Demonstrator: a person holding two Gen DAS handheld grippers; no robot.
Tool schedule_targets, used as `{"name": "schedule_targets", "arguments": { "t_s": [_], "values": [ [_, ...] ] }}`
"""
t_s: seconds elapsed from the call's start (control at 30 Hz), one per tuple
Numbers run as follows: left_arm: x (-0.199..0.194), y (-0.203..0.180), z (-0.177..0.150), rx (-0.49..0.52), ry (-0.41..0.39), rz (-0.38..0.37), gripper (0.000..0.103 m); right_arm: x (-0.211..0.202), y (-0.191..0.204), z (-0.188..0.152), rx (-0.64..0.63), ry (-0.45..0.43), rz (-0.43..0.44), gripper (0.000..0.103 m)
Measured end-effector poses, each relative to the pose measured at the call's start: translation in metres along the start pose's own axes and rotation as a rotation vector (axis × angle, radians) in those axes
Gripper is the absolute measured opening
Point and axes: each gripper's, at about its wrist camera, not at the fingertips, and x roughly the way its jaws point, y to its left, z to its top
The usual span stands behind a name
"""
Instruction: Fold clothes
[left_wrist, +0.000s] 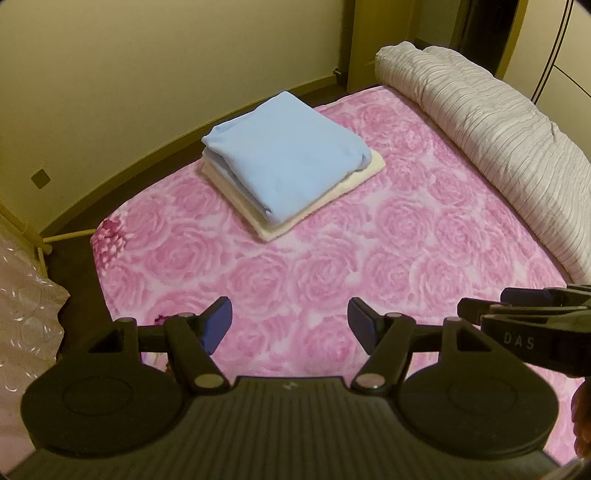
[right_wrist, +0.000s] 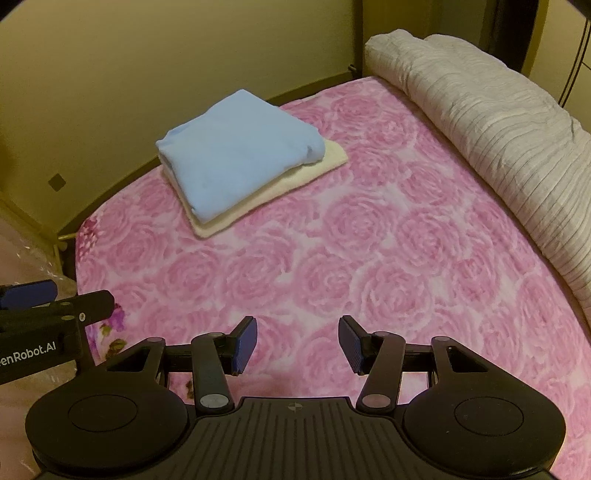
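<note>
Blue folded garment (left_wrist: 284, 155) stacked on cream folded piece (left_wrist: 295, 218), possibly a towel, on pink rose-print bed (left_wrist: 369, 258). Left gripper (left_wrist: 290, 328) and right gripper (right_wrist: 297, 345): jaws spread, empty, well short of stack.

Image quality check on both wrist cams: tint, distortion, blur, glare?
Left wrist view: warm yellow tint, strong fisheye bowing of the wall base, dark vignette corners, glints on the plastic wrap; blue folded garment sharp. Right wrist view: same tint and curvature; striped duvet bends along the edge; right claw crisp, no motion blur.
</note>
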Motion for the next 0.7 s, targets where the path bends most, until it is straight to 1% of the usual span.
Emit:
{"name": "schedule_targets", "arguments": {
  "t_s": [0.27, 0.47, 0.6, 0.7],
  "values": [
    [0.005, -0.003, 0.006, 0.003, -0.003, 0.008, 0.066, 0.001, -0.003, 0.007, 0.013, -0.003, 0.023, 0.053],
    [0.003, -0.002, 0.006, 0.001, -0.010, 0.009, 0.066, -0.003, 0.002, 0.008, 0.006, -0.015, 0.020, 0.053],
    [-0.003, 0.000, 0.004, 0.000, -0.026, 0.002, 0.066, -0.009, 0.006, 0.006, 0.006, -0.027, 0.018, 0.053],
    [-0.010, 0.002, 0.002, -0.002, -0.057, 0.002, 0.066, -0.014, 0.009, 0.004, 0.006, -0.036, 0.017, 0.053]
  ]
}}
